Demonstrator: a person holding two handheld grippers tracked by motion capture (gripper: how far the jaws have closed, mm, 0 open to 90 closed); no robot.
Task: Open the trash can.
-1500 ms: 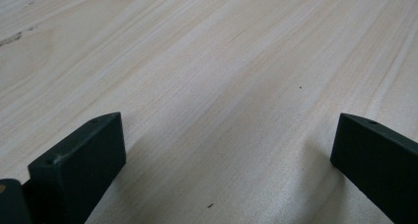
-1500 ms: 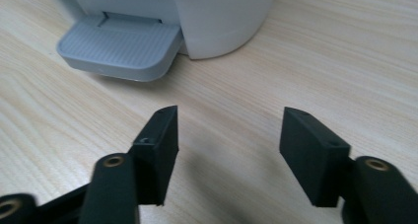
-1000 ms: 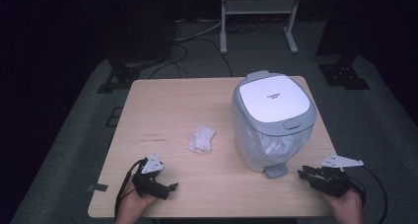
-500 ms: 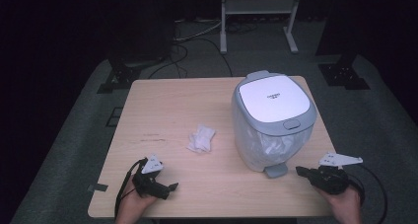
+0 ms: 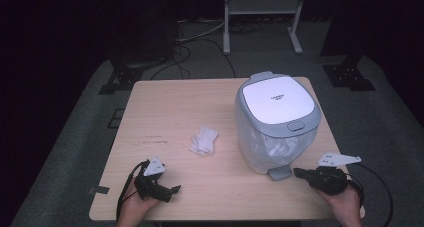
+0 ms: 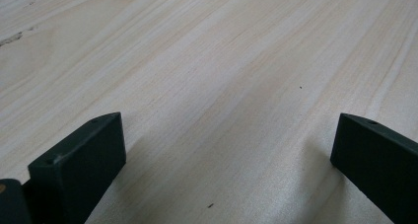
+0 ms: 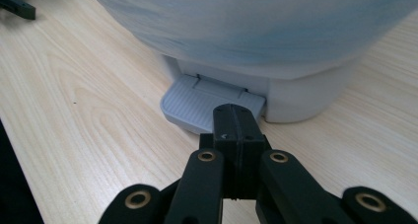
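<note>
You hold a gripper in each hand, both low over the near edge of the wooden tabletop (image 5: 165, 102).

Your left gripper (image 5: 172, 190) sits near the near left corner. Its jaws are spread wide, and in the left gripper view you see bare wood between the two black jaws. It holds nothing. A tiny bit of something white peeks in at the top edge of that view.

Your right gripper (image 5: 298, 172) is near the near right corner. Its jaws are pressed tight together with nothing between them. In the right gripper view the tip (image 7: 235, 116) points right at the grey foot pedal (image 7: 207, 103) of the bin. The tip is just at the front edge of the pedal. You cannot tell if it touches the pedal.

The small bin (image 5: 277, 124) stands on the right side of the tabletop, closer to the near edge than the far one. Its white lid (image 5: 278, 98) is shut. A clear bag lines the inside. The pedal (image 5: 279, 172) sticks out toward the near edge.

A crumpled white tissue (image 5: 205, 140) lies near the middle of the tabletop, just left of the bin and well apart from both grippers.
</note>
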